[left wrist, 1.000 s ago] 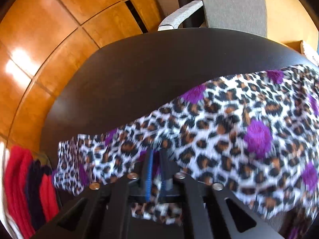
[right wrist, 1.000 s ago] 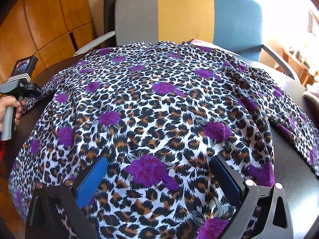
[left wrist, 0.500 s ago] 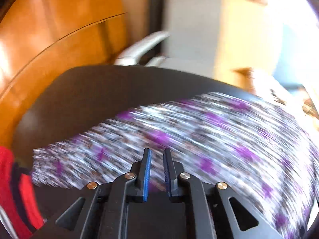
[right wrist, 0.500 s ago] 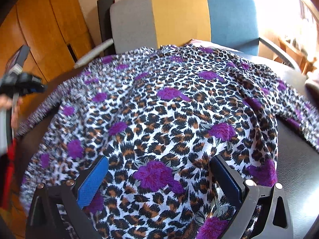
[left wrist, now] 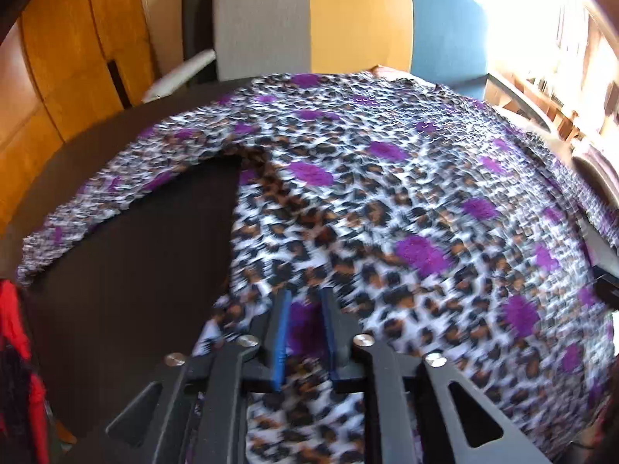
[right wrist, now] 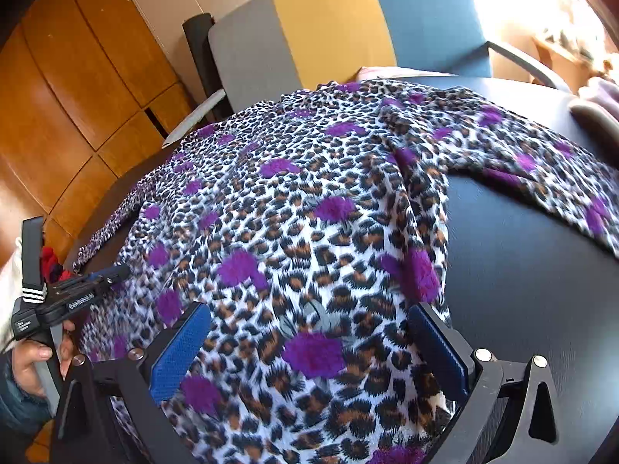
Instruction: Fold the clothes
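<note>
A leopard-print top with purple flowers lies spread over a dark round table; it also shows in the right wrist view, with one sleeve stretching right. My left gripper hovers over the garment's near left hem, its jaws a narrow gap apart with nothing between them. It appears from the side in the right wrist view. My right gripper is wide open over the near hem, fabric lying between the pads, not pinched.
A grey, yellow and blue chair stands behind the table. Wooden panels lie left. Red and dark clothes hang at the table's left edge. Bare tabletop lies right of the garment.
My left gripper let go of the left sleeve edge and swung right and nearer, over the body's lower left hem. The right gripper stayed open and shifted right.
</note>
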### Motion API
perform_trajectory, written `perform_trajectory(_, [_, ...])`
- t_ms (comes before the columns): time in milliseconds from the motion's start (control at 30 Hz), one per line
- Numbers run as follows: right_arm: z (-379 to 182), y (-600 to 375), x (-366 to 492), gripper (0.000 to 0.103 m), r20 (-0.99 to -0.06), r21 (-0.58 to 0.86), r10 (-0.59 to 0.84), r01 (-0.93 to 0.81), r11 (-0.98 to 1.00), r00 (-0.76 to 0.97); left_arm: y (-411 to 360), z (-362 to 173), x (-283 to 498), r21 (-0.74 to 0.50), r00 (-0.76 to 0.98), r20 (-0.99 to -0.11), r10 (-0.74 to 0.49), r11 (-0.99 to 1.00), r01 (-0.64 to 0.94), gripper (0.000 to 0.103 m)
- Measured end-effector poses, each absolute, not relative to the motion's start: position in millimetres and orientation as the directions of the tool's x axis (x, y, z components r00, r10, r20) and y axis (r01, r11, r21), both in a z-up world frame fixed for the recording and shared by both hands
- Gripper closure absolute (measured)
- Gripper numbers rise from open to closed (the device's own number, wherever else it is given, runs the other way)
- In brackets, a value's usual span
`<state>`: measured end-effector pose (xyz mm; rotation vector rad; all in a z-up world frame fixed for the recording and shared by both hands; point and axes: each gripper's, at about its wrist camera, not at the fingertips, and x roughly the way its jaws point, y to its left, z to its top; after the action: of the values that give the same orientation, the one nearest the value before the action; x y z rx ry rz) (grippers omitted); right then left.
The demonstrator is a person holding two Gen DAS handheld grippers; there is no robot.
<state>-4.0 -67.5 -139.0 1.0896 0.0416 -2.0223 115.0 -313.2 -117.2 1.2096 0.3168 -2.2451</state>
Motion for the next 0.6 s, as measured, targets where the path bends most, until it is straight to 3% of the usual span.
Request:
perform_trajectory(267, [-143.9, -51.0, 10.5, 0.0, -0.655, 0.319, -0.691, 0.718, -0.619, -0.305, -321.5, -110.9, 136.8, 0.015, -0.426, -0.828, -0.364, -0.774, 0.633, 0.078])
perform_trajectory(533, [-140.0, -17.0, -26.2, 0.0, -0.577, 0.622, -0.809, 0.583, -0.523, -0.11, -289.1, -83.4, 98.5, 0.037, -0.501, -0.778, -0.378, -0.825, 0.564, 0.08])
perform_trajectory(600, [-135.4, 10.7, -34.7, 0.002, -0.555, 0.657, -0.818, 0.524, -0.543, -0.152, -285.3, -91.8, 83.2, 0.047, -0.489, -0.797, -0.354, -0.844, 0.534, 0.08])
